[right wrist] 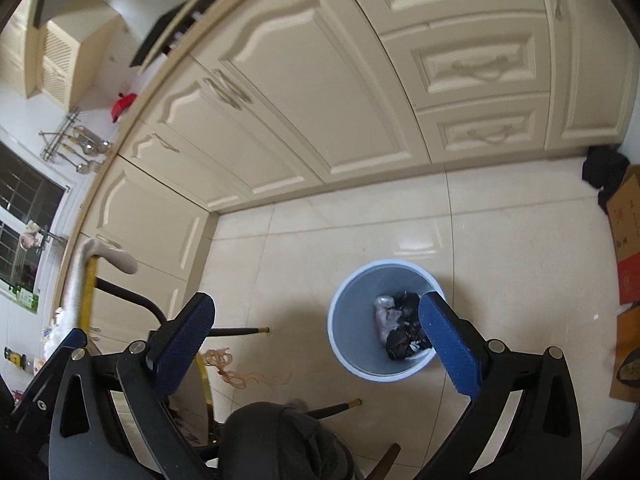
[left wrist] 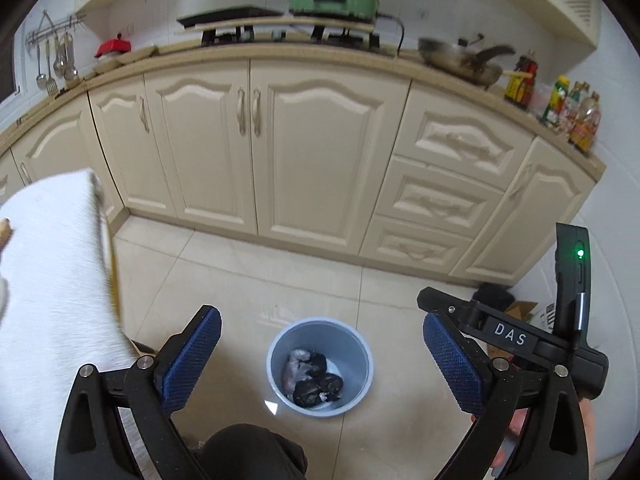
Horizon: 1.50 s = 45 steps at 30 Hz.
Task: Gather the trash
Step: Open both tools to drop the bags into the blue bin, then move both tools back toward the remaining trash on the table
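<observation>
The left hand-held gripper is seen spread wide and empty above the floor; the right hand-held gripper is likewise wide and empty. The blue wastebasket stands on the tiles, near the cream cabinets. Crumpled black and pale plastic bags lie inside: judged light, soft, slippery, best pinched at a bunched fold.

Blurred bottles (labels unreadable) line the countertop.
</observation>
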Available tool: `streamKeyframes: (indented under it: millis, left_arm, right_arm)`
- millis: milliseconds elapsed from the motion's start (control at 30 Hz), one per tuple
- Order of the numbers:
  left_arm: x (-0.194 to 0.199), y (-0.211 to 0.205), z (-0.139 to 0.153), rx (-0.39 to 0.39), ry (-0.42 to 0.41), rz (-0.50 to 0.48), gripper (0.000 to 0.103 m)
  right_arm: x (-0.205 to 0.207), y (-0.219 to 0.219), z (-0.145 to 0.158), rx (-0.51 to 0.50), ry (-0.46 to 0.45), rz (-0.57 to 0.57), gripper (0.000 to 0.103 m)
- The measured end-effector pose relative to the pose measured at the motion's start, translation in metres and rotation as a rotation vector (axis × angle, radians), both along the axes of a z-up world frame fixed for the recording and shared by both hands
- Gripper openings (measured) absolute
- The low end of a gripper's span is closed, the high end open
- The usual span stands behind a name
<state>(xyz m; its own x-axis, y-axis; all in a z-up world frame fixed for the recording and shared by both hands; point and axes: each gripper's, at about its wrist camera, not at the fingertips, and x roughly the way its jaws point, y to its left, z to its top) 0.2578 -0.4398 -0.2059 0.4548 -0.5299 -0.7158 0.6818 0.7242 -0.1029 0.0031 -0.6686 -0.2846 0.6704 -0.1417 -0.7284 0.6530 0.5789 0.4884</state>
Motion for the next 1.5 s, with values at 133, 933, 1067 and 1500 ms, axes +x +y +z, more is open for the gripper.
streamKeyframes:
  millis: [133,933,1067,1500]
  left_arm:
    - [-0.031,0.046,0.033,-0.065,-0.058,0.023,0.102]
    - [-0.222,0.353,0.149,-0.250,-0.356,0.348,0.102]
    - [-0.253,0.388,0.154,-0.270,-0.377,0.415,0.102]
    - [-0.337,0.451,0.158,-0.229,-0.428,0.623,0.102]
  right_arm:
    - [-0.002,0.021,0.041,-0.049,-0.044,0.011,0.103]
    - [0.046,0.255,0.210,-0.346,-0.299,0.338,0.103]
    - [0.052,0.298,0.228,-0.406,-0.330,0.410,0.103]
    - [0.054,0.403,0.259,-0.596,-0.397,0.549,0.103]
